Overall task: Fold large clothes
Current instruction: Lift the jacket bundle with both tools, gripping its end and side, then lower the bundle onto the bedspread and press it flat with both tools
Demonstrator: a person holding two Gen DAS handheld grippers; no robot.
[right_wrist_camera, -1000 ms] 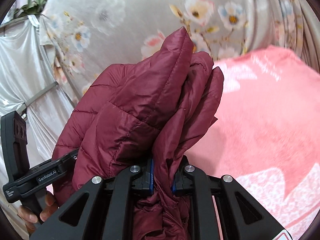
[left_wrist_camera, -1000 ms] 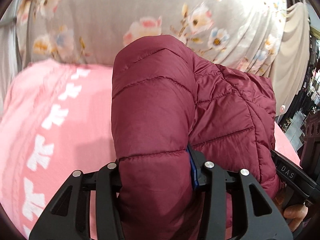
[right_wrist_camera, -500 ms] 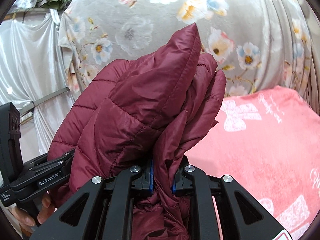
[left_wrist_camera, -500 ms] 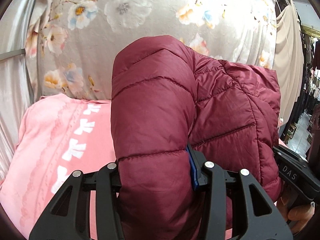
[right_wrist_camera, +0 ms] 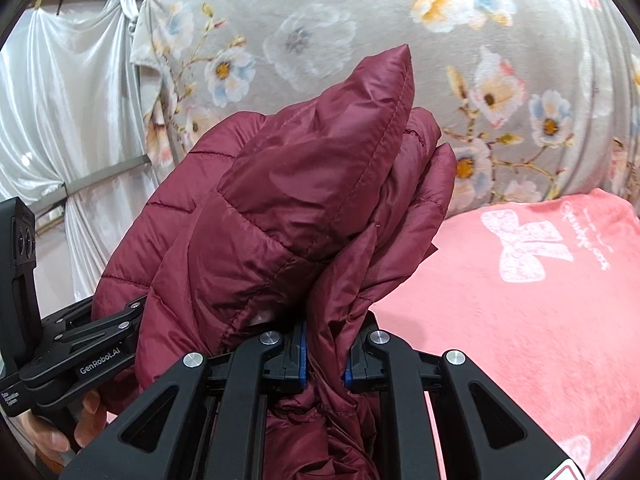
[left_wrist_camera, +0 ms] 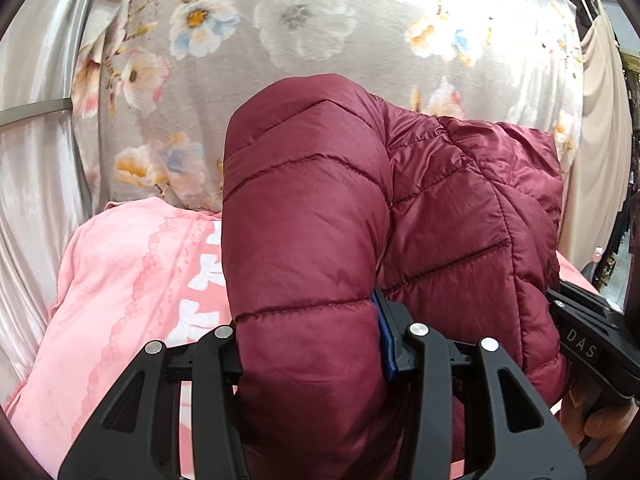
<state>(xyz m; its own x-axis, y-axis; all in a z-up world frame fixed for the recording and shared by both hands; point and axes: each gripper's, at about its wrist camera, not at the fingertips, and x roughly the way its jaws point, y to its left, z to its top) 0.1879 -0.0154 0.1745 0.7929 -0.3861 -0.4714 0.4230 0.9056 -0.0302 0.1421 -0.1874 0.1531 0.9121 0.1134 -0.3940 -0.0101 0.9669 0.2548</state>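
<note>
The jacket (left_wrist_camera: 304, 240) is held up in the air between the two grippers, above the pink blanket (left_wrist_camera: 120, 280). Over the last second it has been lifted: in both views the blanket has sunk toward the lower part of the frame and more of the flowered curtain (left_wrist_camera: 300, 20) shows behind. The grips themselves look unchanged. This probably means the jacket is being raised clear of the bed, to be shaken out or laid down for the next fold.

The left gripper (left_wrist_camera: 312, 348) is clenched on a thick, rounded roll of the jacket at the lower centre. The right gripper (right_wrist_camera: 324, 354) pinches a thinner, bunched part between its blue pads (right_wrist_camera: 303, 354), and one pointed corner stands up toward the upper centre.

The jacket is dark red, quilted and puffy, with a slightly shiny, smooth shell and stitched seams. The blanket is soft and fleecy, with white bow patterns. A pale satin drape (right_wrist_camera: 60, 100) hangs at the upper left of the right view.
</note>
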